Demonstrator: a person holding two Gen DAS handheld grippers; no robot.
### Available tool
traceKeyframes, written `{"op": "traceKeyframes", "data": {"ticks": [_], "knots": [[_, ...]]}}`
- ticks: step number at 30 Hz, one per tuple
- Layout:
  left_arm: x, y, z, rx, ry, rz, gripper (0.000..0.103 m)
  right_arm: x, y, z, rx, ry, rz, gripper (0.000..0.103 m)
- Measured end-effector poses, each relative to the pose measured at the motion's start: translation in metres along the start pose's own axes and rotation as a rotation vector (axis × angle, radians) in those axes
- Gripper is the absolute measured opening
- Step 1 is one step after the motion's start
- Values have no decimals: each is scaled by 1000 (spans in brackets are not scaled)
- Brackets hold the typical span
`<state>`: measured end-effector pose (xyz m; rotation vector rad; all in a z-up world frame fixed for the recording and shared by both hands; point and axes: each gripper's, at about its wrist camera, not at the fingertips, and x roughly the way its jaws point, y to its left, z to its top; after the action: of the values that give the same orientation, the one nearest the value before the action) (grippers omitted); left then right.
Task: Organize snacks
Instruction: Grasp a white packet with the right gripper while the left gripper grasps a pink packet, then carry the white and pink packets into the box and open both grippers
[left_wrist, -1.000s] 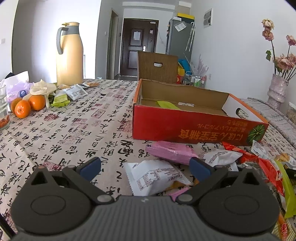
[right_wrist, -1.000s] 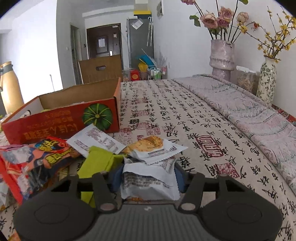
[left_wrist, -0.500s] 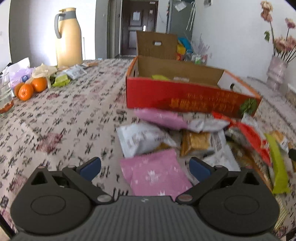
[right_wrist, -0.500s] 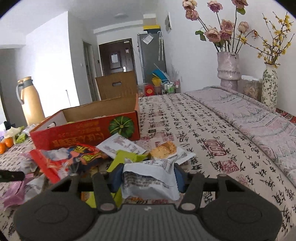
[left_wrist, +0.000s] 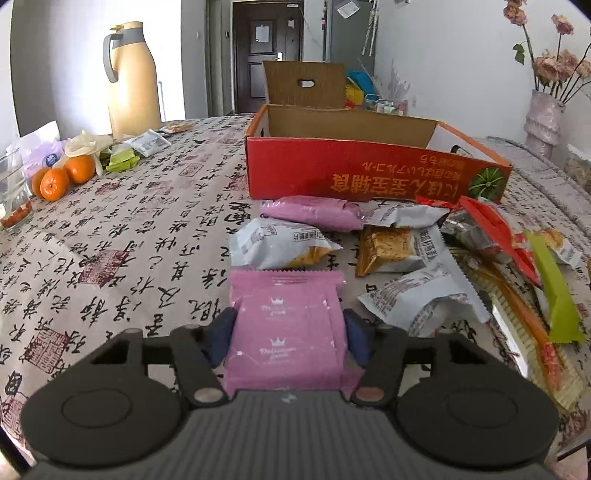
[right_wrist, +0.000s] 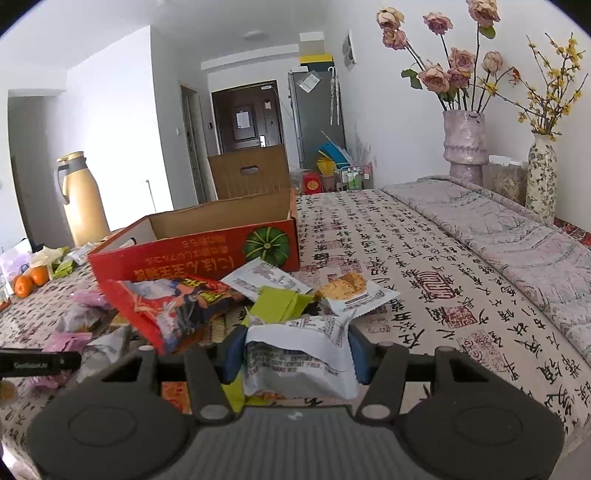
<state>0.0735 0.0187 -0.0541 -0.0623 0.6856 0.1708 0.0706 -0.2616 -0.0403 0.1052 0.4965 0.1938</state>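
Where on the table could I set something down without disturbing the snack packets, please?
Bare cloth lies between the oranges and the red box, and right of the box toward the vases. It is crowded in front of the box, where the snack packets lie heaped.

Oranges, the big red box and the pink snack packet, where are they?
Oranges (left_wrist: 55, 182): left wrist view, peel of the front one.
Red box (left_wrist: 354, 177): left wrist view, printed front wall.
Pink snack packet (left_wrist: 288, 328): left wrist view, middle of the wrapper.
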Motion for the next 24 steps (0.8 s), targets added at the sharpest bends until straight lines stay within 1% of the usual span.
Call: {"op": "traceKeyframes", "data": {"ticks": [7,11,14,18,24], "knots": [[-7,6,-5,10,-15,-12,63,-11,8,-2,-17,-9,-3,55],[-17,10,-6,10,-43,-30,63,-14,11,-2,-26,-10,-7,56],[-32,9,-4,25,-84,-29,63,-15,14,0,-32,-15,-6,56],[-51,7,5,41,-156,-54,63,-14,20,4,-49,-22,-3,56],[-56,6,25,32,-206,-64,63,-9,33,18,-79,-52,15,56]]}}
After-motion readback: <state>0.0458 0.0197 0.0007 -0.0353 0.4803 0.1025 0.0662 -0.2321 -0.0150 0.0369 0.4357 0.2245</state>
